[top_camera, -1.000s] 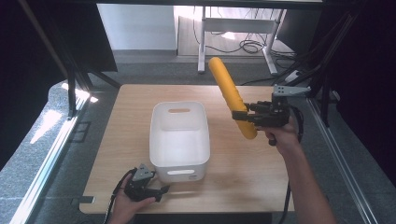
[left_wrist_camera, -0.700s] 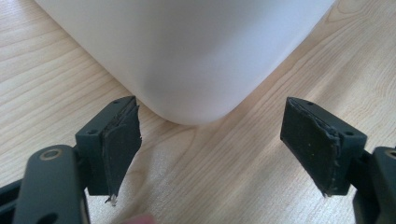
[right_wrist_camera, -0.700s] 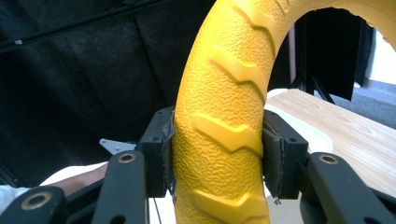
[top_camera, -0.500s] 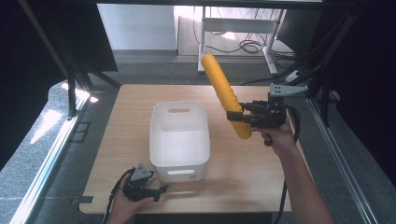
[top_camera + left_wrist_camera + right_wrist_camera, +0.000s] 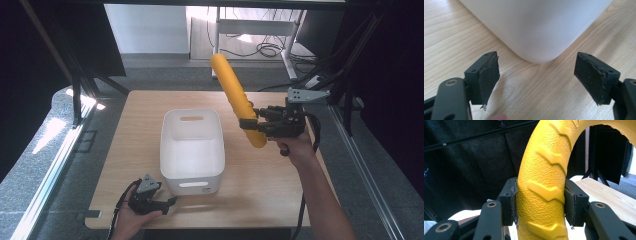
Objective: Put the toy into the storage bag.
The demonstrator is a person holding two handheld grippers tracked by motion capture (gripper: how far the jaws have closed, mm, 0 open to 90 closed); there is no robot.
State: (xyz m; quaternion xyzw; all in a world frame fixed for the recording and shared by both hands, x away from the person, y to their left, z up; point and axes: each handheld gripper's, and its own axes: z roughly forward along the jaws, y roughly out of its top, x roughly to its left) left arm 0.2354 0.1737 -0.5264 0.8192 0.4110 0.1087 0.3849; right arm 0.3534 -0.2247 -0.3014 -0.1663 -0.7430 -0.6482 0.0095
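Moved left: yellow roller (image 5: 235, 100) in right gripper (image 5: 248, 124) jaws | left gripper (image 5: 537, 80) wide by bin (image 5: 536, 25)

Desk (image 5: 125, 150): light wood, seen from above.
Bin (image 5: 191, 150): white, open top, stands in the middle of the desk.
Yellow roller (image 5: 236, 97): long, tilted, raised above the desk, right of the bin.
Right gripper (image 5: 250, 125): jaws clamped on the roller's lower part.
Left gripper (image 5: 170, 202): lies low at the near edge, just beside the bin's front corner.
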